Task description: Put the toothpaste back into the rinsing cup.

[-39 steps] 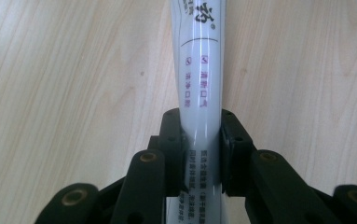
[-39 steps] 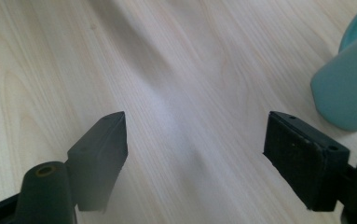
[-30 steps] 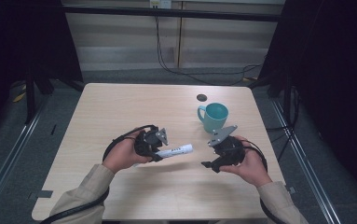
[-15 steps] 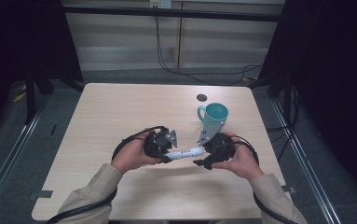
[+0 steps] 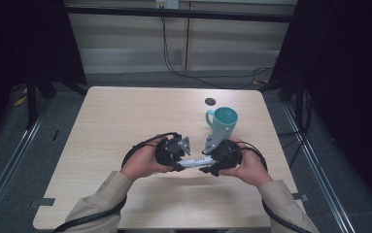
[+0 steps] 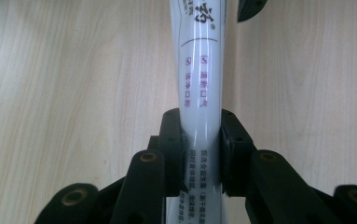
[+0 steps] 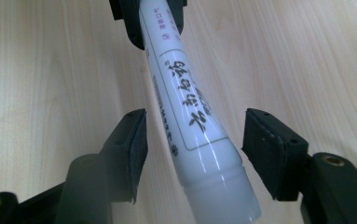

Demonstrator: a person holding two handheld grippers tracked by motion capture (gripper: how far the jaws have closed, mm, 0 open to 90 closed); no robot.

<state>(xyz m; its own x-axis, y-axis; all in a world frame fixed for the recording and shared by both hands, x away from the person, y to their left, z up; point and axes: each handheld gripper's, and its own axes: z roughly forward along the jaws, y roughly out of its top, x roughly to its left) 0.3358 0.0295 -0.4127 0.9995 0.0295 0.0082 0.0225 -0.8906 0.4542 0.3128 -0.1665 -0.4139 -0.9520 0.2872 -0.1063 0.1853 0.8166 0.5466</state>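
Observation:
A white tube with dark printed lettering hangs level a little above the table, between my two hands. My left gripper is shut on the tube's flat end; in the left gripper view its pads press both sides of the tube. My right gripper faces it from the right with its jaws around the tube's thick cap end. In the right gripper view the jaws have just been closing, and a gap still shows on each side between the pads and the tube.
A teal mug stands upright just behind my right hand. A small black disc lies beyond it. The pale wooden table ends at dark floor and rails on all sides.
My left gripper carried the tube to the right and my right gripper came in leftwards, so the two now meet. The right jaws narrowed around the tube's cap end.

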